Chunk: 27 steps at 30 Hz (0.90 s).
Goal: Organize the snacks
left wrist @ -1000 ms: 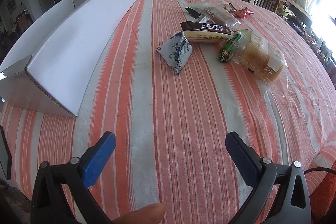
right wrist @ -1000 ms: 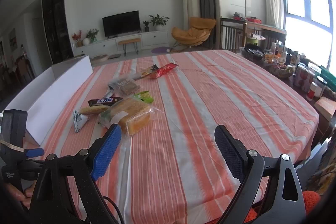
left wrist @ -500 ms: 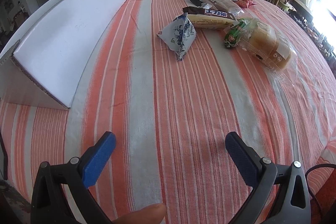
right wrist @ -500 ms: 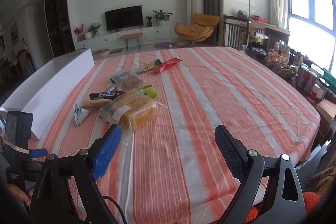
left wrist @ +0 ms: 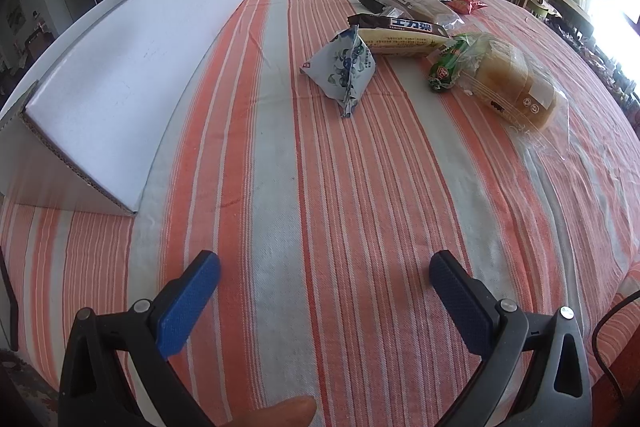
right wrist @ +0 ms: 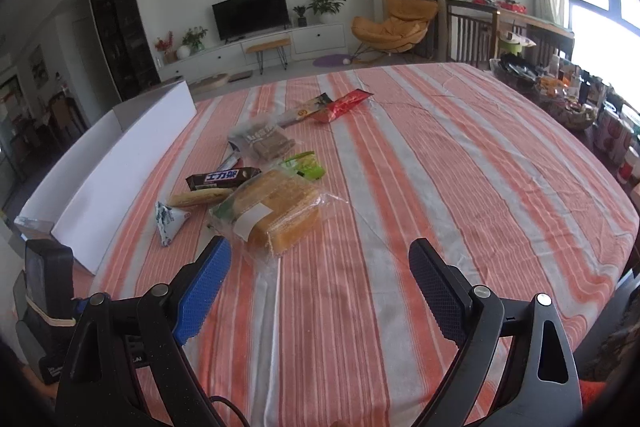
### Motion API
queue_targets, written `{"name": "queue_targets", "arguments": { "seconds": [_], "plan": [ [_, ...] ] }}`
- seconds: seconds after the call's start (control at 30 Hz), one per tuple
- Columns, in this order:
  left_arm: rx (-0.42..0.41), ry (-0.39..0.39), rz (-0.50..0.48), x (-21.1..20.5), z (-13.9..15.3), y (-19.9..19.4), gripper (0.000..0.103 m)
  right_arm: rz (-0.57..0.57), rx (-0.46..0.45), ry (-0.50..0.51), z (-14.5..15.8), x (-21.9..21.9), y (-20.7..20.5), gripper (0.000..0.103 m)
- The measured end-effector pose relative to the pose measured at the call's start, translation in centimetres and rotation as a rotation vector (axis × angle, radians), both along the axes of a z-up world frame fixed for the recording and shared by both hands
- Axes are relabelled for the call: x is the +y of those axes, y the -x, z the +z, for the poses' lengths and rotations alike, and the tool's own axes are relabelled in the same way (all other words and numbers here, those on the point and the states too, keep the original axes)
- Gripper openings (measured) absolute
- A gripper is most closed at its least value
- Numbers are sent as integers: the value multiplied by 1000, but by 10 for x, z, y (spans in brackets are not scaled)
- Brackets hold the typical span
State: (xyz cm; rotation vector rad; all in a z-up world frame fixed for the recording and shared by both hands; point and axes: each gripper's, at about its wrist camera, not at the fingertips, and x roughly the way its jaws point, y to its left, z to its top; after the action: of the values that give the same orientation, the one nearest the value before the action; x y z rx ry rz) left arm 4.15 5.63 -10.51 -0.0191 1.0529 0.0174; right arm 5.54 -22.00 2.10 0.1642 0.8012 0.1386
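Both tools, left (left wrist: 325,277) and right (right wrist: 320,263), hang released and empty above the striped worktop (left wrist: 280,187). The snacks lie clustered beside the white box (left wrist: 120,75), the bagged bread (right wrist: 276,211) nearest. Its loose, slippery wrapper could slide out of a shallow pinch.

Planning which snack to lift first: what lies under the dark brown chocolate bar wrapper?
The dark brown chocolate bar wrapper rests on a long yellow snack packet. That packet's far edge is covered, and whether anything lies beneath both cannot be seen.
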Motion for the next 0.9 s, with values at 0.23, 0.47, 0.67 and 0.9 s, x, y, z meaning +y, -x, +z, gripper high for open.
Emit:
{"name": "queue_targets", "arguments": {
  "seconds": [0.23, 0.47, 0.67, 0.9],
  "plan": [
    [3, 0, 5, 1, 0, 2, 103, -107, 317, -255, -26, 3, -88, 93],
    [16, 0, 8, 3, 0, 2, 103, -112, 425, -21, -68, 73, -135, 93],
    [-14, 0, -16, 4, -1, 3, 103, -32, 358, 9, -80, 57, -119, 90],
    [-38, 4, -68, 7, -1, 0, 103, -43, 215, -23, -77, 4, -61, 78]
  ]
}}
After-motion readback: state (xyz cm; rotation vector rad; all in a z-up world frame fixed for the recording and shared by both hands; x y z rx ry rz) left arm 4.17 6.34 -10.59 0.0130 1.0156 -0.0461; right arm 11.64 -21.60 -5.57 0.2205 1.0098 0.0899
